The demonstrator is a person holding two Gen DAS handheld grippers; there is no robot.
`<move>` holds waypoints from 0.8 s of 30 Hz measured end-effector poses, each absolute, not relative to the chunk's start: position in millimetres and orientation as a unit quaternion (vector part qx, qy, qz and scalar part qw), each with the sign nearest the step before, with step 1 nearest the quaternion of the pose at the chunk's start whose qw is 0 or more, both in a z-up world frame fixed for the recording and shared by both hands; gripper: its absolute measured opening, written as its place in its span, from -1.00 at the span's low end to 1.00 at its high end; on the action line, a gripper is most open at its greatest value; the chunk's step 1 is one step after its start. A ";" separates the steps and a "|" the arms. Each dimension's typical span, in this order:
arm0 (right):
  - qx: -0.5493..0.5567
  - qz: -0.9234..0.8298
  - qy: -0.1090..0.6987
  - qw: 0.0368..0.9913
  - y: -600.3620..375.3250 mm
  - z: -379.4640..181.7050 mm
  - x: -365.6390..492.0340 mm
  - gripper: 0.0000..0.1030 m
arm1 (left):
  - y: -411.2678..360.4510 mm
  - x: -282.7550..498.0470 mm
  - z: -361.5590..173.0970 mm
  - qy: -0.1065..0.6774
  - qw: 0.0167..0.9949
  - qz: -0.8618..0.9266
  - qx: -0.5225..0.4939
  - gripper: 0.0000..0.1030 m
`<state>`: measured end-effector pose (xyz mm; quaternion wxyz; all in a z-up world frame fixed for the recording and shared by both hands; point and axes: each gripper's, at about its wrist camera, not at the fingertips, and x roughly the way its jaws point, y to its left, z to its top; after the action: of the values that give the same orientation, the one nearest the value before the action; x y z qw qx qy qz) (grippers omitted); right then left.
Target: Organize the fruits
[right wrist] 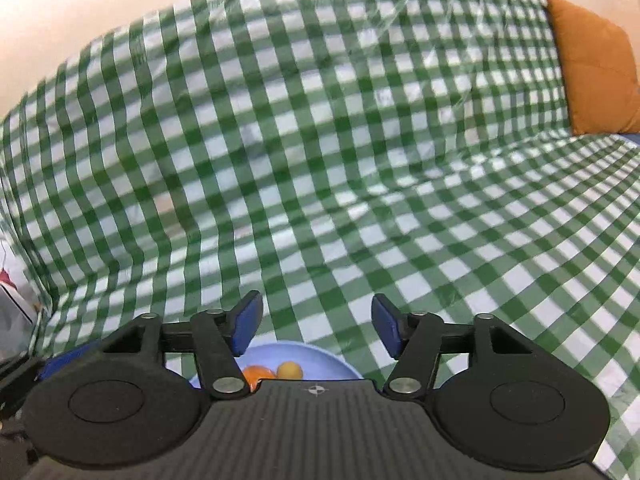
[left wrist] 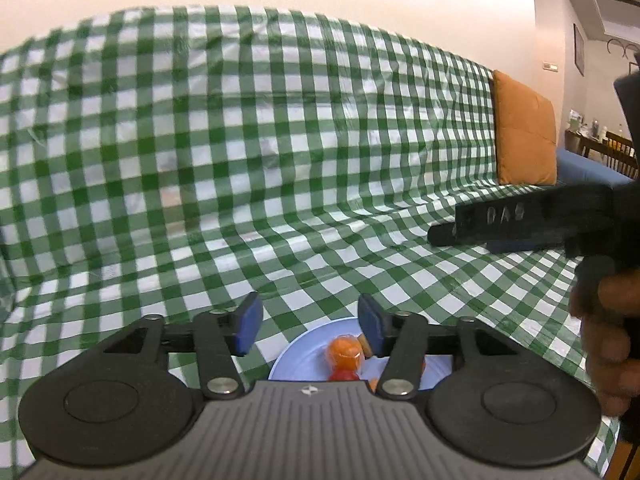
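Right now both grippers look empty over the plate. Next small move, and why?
Probably lift both clear and pan for loose fruit. The left hand-held gripper and right hand-held gripper are open and hold nothing. The blue plate already has an orange fruit and a red piece on it; only green checked cloth shows ahead.

A green and white checked cloth (left wrist: 280, 140) is covering the sofa. An orange pillow (left wrist: 524, 136) is showing at its side. A light blue plate (right wrist: 320, 360) is holding an orange fruit (left wrist: 345, 354) and a yellow fruit (right wrist: 289, 370). Blue pads (left wrist: 248, 322) are showing on black grippers.
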<state>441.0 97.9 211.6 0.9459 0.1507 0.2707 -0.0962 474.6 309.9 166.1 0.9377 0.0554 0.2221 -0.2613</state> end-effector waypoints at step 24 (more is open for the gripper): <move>0.059 -0.120 0.352 0.926 116.2 174.6 320.4 0.99 | 315.7 379.7 132.6 0.360 0.912 -0.178 0.078 0.99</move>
<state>320.4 116.2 174.6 0.9264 0.0591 0.3518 -0.1205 379.7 315.7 132.6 0.9124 0.0776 0.3604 -0.1777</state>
